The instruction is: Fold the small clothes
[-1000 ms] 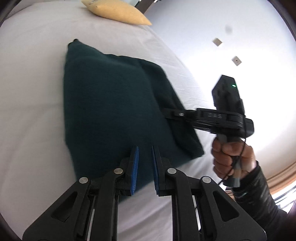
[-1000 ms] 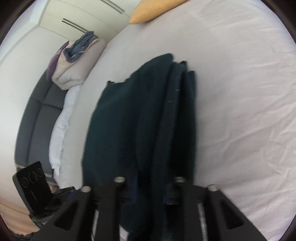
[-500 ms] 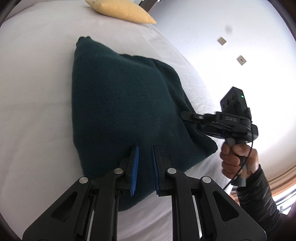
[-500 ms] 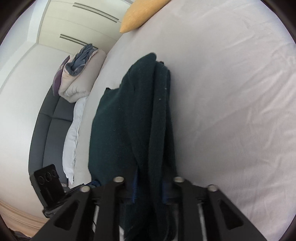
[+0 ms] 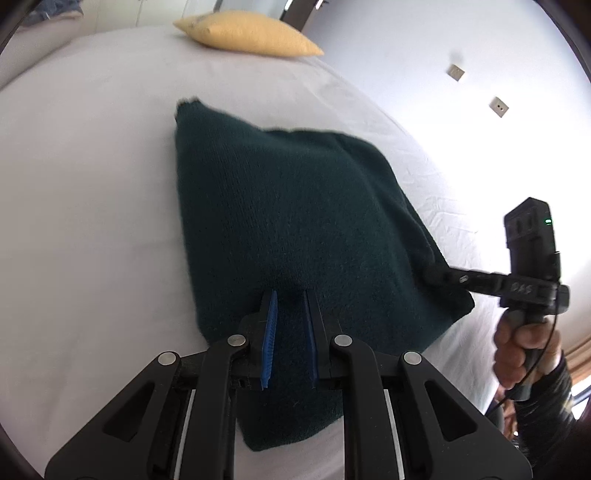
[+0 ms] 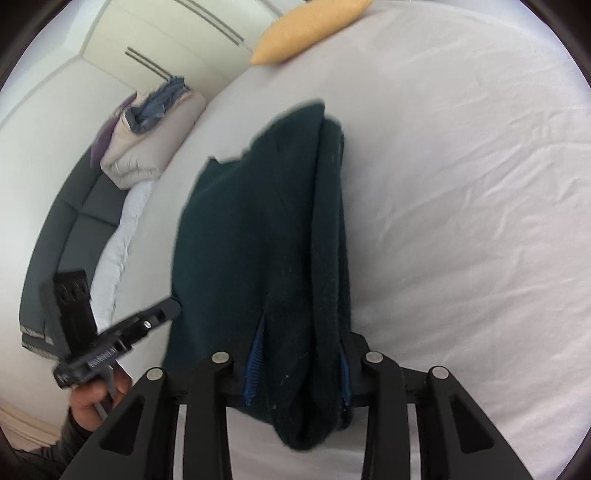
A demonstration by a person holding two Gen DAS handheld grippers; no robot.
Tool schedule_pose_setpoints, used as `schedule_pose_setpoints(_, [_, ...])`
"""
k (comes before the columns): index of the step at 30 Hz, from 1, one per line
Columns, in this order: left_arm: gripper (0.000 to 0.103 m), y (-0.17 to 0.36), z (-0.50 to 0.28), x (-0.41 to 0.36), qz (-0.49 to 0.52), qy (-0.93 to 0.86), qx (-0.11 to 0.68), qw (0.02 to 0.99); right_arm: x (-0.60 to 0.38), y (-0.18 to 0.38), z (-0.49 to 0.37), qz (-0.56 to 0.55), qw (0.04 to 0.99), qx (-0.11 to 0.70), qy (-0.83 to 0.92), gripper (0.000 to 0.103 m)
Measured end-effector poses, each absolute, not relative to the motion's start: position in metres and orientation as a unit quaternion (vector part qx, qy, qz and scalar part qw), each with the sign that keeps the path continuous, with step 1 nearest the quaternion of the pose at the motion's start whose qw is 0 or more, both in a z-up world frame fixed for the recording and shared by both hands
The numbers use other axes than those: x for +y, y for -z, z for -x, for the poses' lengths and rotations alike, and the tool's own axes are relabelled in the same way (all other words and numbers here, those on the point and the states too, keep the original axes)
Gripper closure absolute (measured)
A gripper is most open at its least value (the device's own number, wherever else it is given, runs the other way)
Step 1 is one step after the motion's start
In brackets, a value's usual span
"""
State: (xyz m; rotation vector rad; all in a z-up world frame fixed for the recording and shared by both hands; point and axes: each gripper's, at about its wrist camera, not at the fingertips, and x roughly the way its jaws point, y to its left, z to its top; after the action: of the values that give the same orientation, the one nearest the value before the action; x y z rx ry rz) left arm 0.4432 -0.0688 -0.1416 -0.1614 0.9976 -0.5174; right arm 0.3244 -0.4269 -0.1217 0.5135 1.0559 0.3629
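**Folded dark-green sweater on the bed, gripped at one corner**

Lying on the white bed sheet (image 5: 92, 192), sweater (image 5: 295, 221). Right tool (image 6: 295, 369) clamped on its near corner. Left tool (image 5: 289, 332) over the near edge at 6 o'clock, pads apart, gripping nothing. Yellow pillow (image 5: 247, 33) at 12 o'clock.

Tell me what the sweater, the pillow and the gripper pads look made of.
Sweater: dark green knit, probably wool or acrylic; fine stitch rows and a fuzzy edge show. Pillow: yellow woven fabric, matte, slightly coarse; fibre unclear. Left gripper pads: blue, ribbed, matte, likely rubber or soft plastic.
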Motion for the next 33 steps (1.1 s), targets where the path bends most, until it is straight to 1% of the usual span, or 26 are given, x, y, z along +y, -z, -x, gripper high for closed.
schedule_pose_setpoints(1, [0.09, 0.136, -0.439, -0.066, 0.074, 0.233, 0.461, 0.853, -0.429, 0.117, -0.323, -0.238, 0.823, 0.488, -0.167, 0.065])
schedule_pose_setpoints(3, [0.089, 0.118, -0.438, -0.061, 0.07, 0.204, 0.421, 0.881, -0.435, 0.104, -0.324, -0.235, 0.835, 0.472, -0.158, 0.055])
schedule_pose_setpoints(4, [0.087, 0.113, -0.443, -0.058, 0.073, 0.198, 0.412, 0.886, -0.439, 0.102, -0.326, -0.244, 0.837, 0.464, -0.157, 0.045])
schedule_pose_setpoints(5, [0.073, 0.112, -0.45, -0.061, 0.072, 0.197, 0.416, 0.885, -0.442, 0.102, -0.329, -0.254, 0.835, 0.461, -0.159, 0.043])
schedule_pose_setpoints(6, [0.06, 0.117, -0.462, -0.062, 0.067, 0.195, 0.434, 0.877, -0.444, 0.106, -0.336, -0.259, 0.832, 0.463, -0.164, 0.043])
schedule_pose_setpoints(7, [0.03, 0.12, -0.468, -0.063, 0.068, 0.195, 0.441, 0.874, -0.444, 0.107, -0.339, -0.261, 0.829, 0.465, -0.167, 0.043])
schedule_pose_setpoints(8, [0.023, 0.128, -0.477, -0.064, 0.072, 0.193, 0.445, 0.871, -0.443, 0.112, -0.346, -0.266, 0.826, 0.467, -0.169, 0.043])
schedule_pose_setpoints(12, [0.023, 0.159, -0.507, -0.07, 0.09, 0.196, 0.513, 0.831, -0.439, 0.137, -0.366, -0.306, 0.801, 0.483, -0.176, 0.043])
schedule_pose_setpoints(15, [0.021, 0.18, -0.514, -0.076, 0.1, 0.202, 0.534, 0.815, -0.428, 0.151, -0.379, -0.295, 0.796, 0.498, -0.175, 0.043])
schedule_pose_setpoints(16, [0.023, 0.181, -0.516, -0.076, 0.103, 0.2, 0.536, 0.814, -0.423, 0.15, -0.382, -0.284, 0.799, 0.499, -0.179, 0.044])
schedule_pose_setpoints(17, [0.026, 0.182, -0.518, -0.077, 0.107, 0.198, 0.537, 0.813, -0.419, 0.149, -0.384, -0.276, 0.8, 0.502, -0.179, 0.049])
schedule_pose_setpoints(18, [0.027, 0.183, -0.52, -0.078, 0.105, 0.197, 0.538, 0.813, -0.418, 0.149, -0.384, -0.273, 0.799, 0.504, -0.18, 0.053])
schedule_pose_setpoints(19, [0.031, 0.182, -0.514, -0.078, 0.101, 0.196, 0.538, 0.814, -0.416, 0.15, -0.386, -0.272, 0.797, 0.508, -0.183, 0.059])
schedule_pose_setpoints(20, [0.035, 0.18, -0.512, -0.079, 0.094, 0.195, 0.537, 0.815, -0.414, 0.152, -0.387, -0.27, 0.795, 0.511, -0.184, 0.062])
schedule_pose_setpoints(26, [0.048, 0.166, -0.506, -0.094, 0.044, 0.188, 0.529, 0.827, -0.397, 0.149, -0.384, -0.23, 0.813, 0.509, -0.162, 0.067])
schedule_pose_setpoints(33, [0.053, 0.165, -0.508, -0.099, 0.019, 0.182, 0.519, 0.835, -0.384, 0.147, -0.379, -0.182, 0.833, 0.502, -0.141, 0.069])
